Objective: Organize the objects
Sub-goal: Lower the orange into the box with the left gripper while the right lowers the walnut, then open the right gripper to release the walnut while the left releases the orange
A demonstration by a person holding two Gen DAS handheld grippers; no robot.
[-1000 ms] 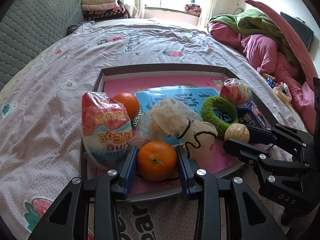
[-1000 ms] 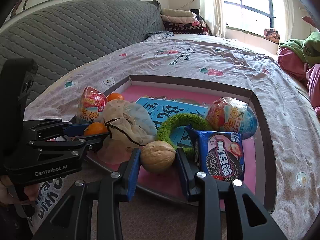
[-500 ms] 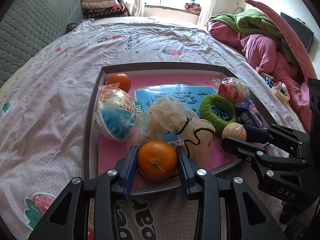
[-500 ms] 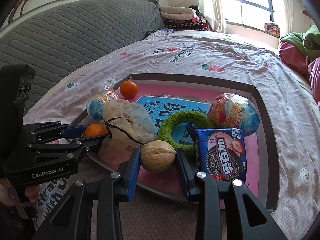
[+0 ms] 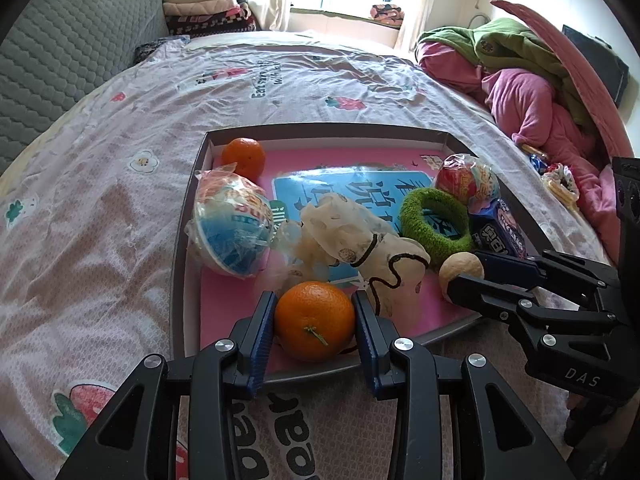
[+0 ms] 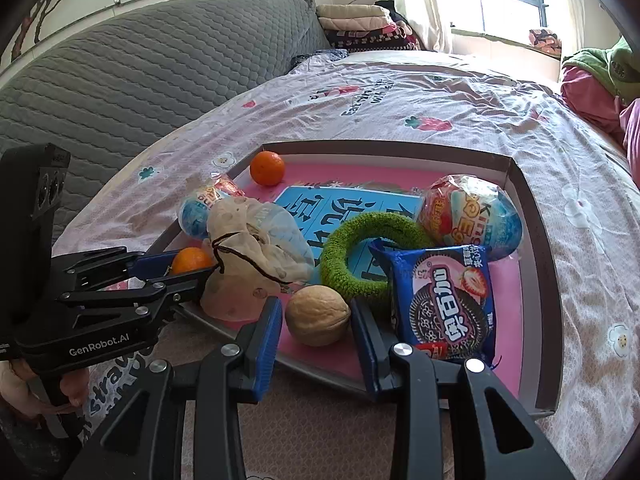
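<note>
A shallow grey tray (image 5: 188, 216) with a pink lining lies on the bed. My left gripper (image 5: 315, 322) has its pads against both sides of a tangerine (image 5: 315, 320) at the tray's near edge. My right gripper (image 6: 316, 318) stands around a walnut (image 6: 318, 320), with small gaps between it and the pads; it also shows in the left wrist view (image 5: 460, 268). A second tangerine (image 5: 243, 157) sits in the far left corner. A wrapped egg toy (image 5: 230, 230) lies at the left, another (image 6: 470, 216) at the right.
The tray also holds a cream drawstring pouch (image 5: 360, 240), a green fuzzy ring (image 6: 360, 256) and a blue cookie packet (image 6: 444, 304). A grey quilted headboard (image 6: 140, 68) is at the left. Piled pink and green clothes (image 5: 532, 92) lie at the right.
Both grippers have drawn back a little from the tray. The left egg toy tipped over from upright onto its side. The far tangerine now sits alone in the corner.
</note>
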